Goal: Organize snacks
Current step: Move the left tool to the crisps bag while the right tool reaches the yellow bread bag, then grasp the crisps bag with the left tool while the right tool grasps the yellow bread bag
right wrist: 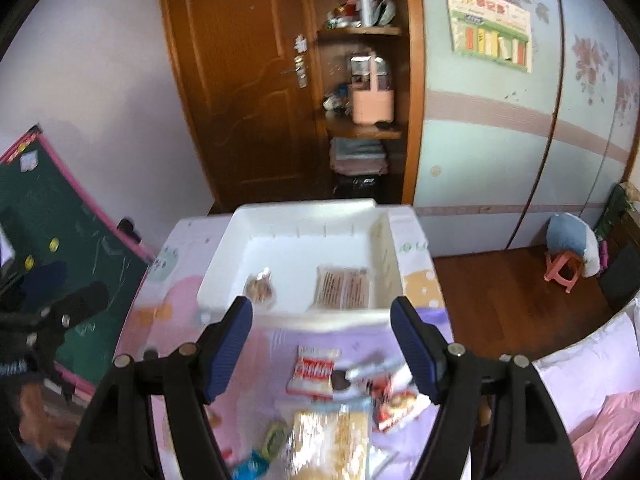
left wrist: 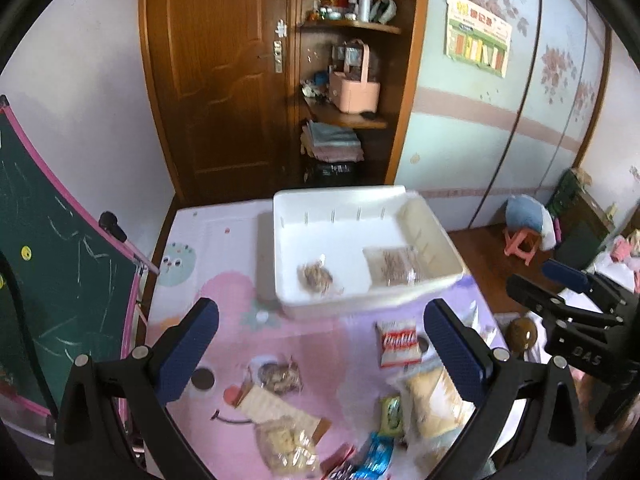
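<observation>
Two snacks already lie in the white bin, a small clear bag of brown pieces toward its near left and a flat clear packet against its right wall, while the rest are scattered on the pink and lilac table below it. In the left wrist view the left gripper hangs above that loose pile with its jaws wide apart and nothing between the pads; the red and white packet sits just inside its right finger, its long side running toward the bin, and a pale yellow bag lies partly under that same finger. A round brown snack in clear wrap and a bag of pale biscuits lie in the lower middle of the frame, nearer this gripper than the other. In the right wrist view the right gripper is also spread wide and empty, and touches nothing. The red and white packet lies almost centred between its fingers, with the pale yellow bag straight below it at the bottom edge and a red crinkled wrapper by the right finger. I judge the right gripper better lined up on the red and white packet; the bin stands directly beyond, in the upper middle of both views.
</observation>
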Tool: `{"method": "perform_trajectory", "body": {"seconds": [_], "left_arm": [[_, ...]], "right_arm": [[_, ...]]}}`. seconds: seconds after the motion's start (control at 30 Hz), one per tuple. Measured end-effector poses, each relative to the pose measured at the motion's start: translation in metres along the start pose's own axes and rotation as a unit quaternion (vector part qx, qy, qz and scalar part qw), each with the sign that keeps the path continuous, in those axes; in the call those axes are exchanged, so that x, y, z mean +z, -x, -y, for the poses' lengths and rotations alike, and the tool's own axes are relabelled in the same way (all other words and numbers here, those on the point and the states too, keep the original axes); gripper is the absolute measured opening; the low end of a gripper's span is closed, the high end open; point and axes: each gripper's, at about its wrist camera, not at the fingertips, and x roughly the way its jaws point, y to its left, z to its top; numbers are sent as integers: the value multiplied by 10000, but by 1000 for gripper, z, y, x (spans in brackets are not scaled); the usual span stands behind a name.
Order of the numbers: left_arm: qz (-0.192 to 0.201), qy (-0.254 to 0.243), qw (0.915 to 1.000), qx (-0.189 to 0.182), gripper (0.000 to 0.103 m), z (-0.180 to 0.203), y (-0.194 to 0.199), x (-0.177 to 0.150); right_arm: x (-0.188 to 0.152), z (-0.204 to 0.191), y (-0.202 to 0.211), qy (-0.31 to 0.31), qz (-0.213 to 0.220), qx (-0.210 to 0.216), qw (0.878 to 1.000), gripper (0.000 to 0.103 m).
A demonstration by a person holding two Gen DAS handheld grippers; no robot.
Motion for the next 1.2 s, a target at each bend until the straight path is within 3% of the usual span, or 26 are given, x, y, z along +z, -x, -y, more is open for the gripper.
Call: {"method": "perform_trajectory", "body": {"seconds": [0.17,0.3,0.63,0.77,0.93,1.03,1.1,1.2], "left_arm": [[-168,-35,9998,-28,102,-12,-3,-43],[-405,-34,9991,-104,102,-18,-17,-81],[-1328,248,9908,121,102,-30,-97,-173],[-1573,572,9858,150,102,-41,-118,-189],[-1846,801,9790,318,102,-53,-139,-203],[-2004,941,9746,324,102,-58,-149,-209],[-2103,1014,9719,310,102,-59,-156,-214],[-2176,972,9705,361,102,-57,-161,-216]], "right_arm": [[-44,-6,2,446,-33,-357,9984,72],[-72,0,-9,328,-284,94,9990,72],[-151,28,-94,-546,-1771,509,9814,72],[-171,35,-117,-715,-2105,600,9731,72],[-177,36,-126,-892,-2098,778,9706,76],[-177,29,-129,-687,-2063,730,9733,83],[-178,26,-135,-595,-2123,663,9731,94],[-181,26,-139,-664,-2145,629,9724,98]]}}
